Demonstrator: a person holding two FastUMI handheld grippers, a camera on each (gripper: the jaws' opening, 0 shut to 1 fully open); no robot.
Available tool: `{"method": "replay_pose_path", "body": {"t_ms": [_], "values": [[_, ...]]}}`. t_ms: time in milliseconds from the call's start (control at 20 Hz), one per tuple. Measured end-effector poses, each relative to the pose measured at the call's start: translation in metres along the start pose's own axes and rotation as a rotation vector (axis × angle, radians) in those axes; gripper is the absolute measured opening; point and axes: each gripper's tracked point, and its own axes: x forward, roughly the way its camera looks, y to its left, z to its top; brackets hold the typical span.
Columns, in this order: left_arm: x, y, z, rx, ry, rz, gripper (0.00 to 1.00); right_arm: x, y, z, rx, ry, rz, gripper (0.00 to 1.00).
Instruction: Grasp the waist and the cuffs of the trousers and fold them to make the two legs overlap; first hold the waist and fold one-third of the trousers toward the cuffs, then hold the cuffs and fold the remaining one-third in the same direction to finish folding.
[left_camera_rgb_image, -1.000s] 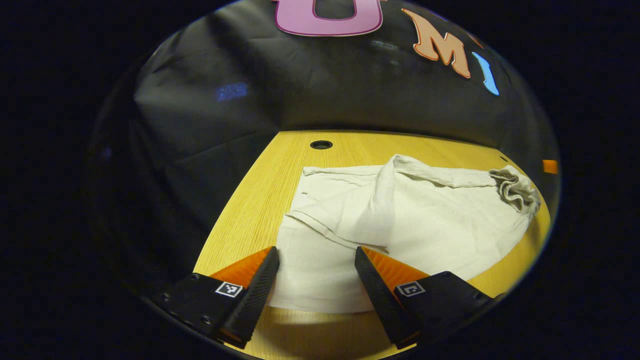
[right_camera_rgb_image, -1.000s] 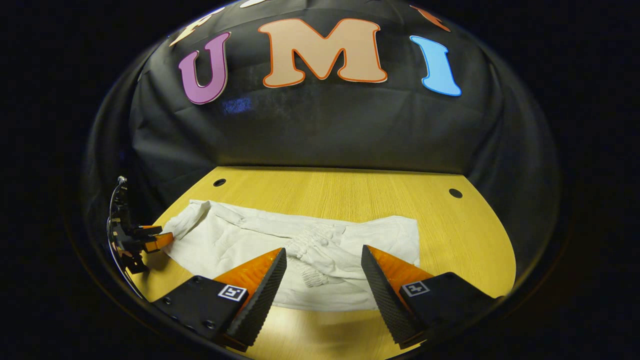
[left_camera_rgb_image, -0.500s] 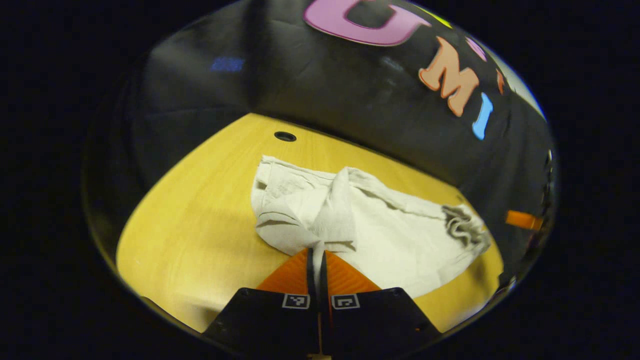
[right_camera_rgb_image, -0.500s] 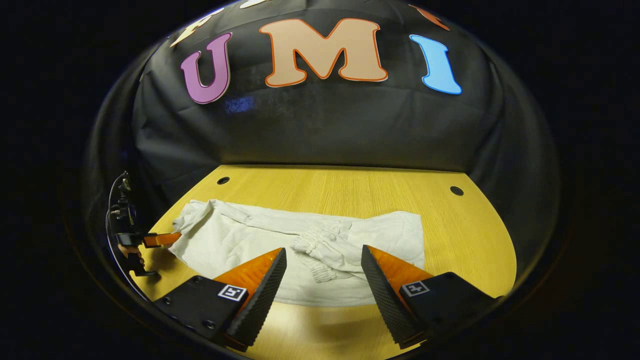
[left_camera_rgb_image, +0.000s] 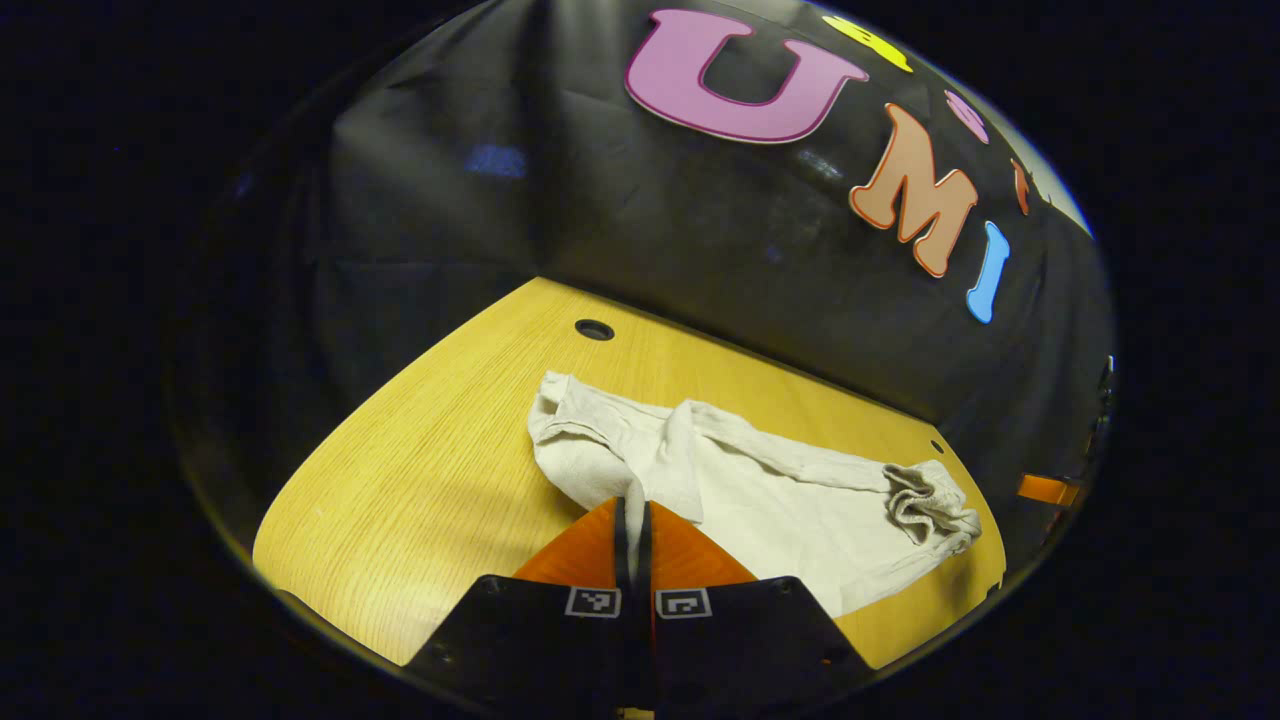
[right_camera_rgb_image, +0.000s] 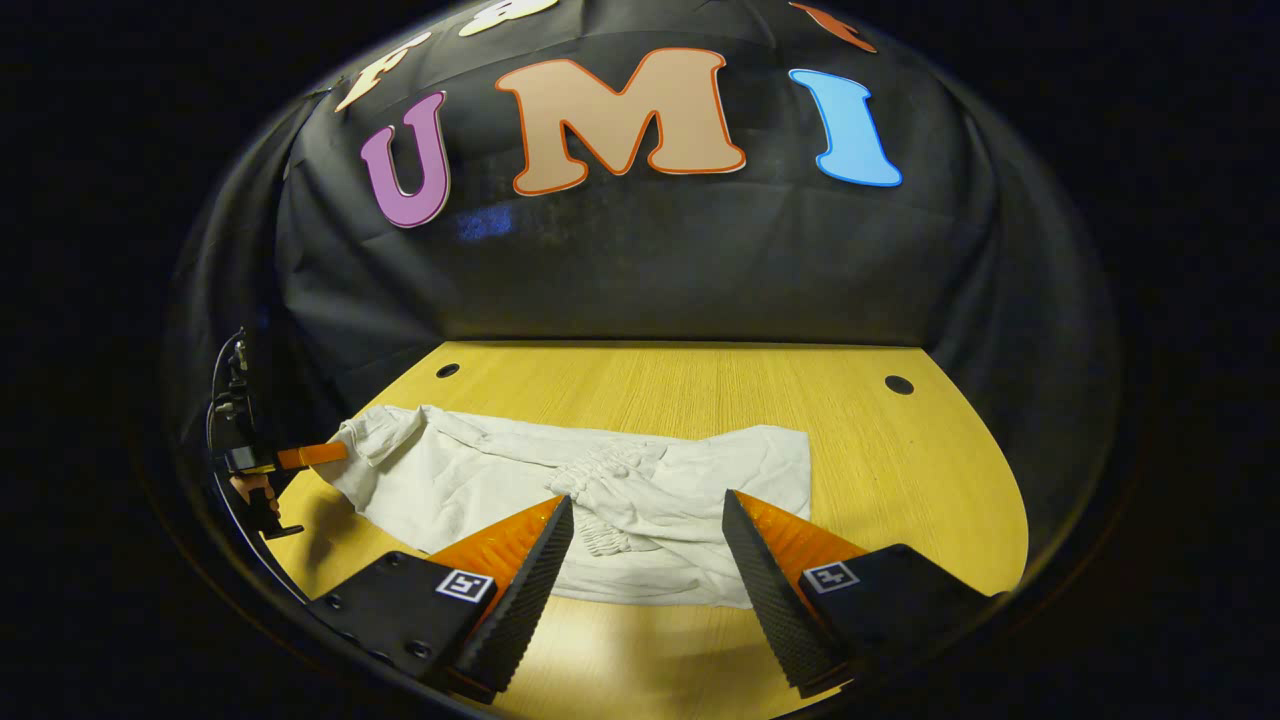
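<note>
Left hand-held gripper (left_camera_rgb_image: 632, 512) pinches a trouser (left_camera_rgb_image: 760, 490) cuff; right hand-held gripper (right_camera_rgb_image: 648, 525), spread, must next grip the waist (right_camera_rgb_image: 610, 490)

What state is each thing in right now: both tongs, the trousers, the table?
Left tongs: shut on the cuff end of the trousers.
Right tongs: open, poised over the gathered waist, gripping nothing.
Trousers: white, crumpled, spread across the table, cuff end pinched and raised a little, waist bunched.
Waist: rumpled, lying between the open right fingers, not held.
Table: wooden, bearing the trousers.
</note>
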Motion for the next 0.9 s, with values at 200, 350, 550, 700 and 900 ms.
{"method": "replay_pose_path", "body": {"t_ms": [200, 350, 550, 700, 900], "values": [[-0.005, -0.046, 0.028, 0.032, -0.05, -0.047, 0.0, -0.015, -0.016, 0.009, 0.011, -0.034, 0.006, 0.96], [-0.004, -0.077, 0.043, 0.064, -0.063, -0.076, 0.0, -0.026, -0.034, 0.009, 0.023, -0.051, 0.0, 0.96], [-0.013, -0.13, 0.058, 0.108, -0.095, -0.124, 0.0, -0.039, -0.059, 0.007, 0.059, -0.069, -0.017, 0.96], [-0.009, -0.169, 0.067, 0.146, -0.106, -0.167, 0.0, -0.05, -0.08, 0.003, 0.085, -0.076, -0.033, 0.96], [-0.003, -0.224, 0.075, 0.178, -0.124, -0.23, 0.0, -0.066, -0.107, -0.002, 0.111, -0.089, -0.054, 0.96]]}}
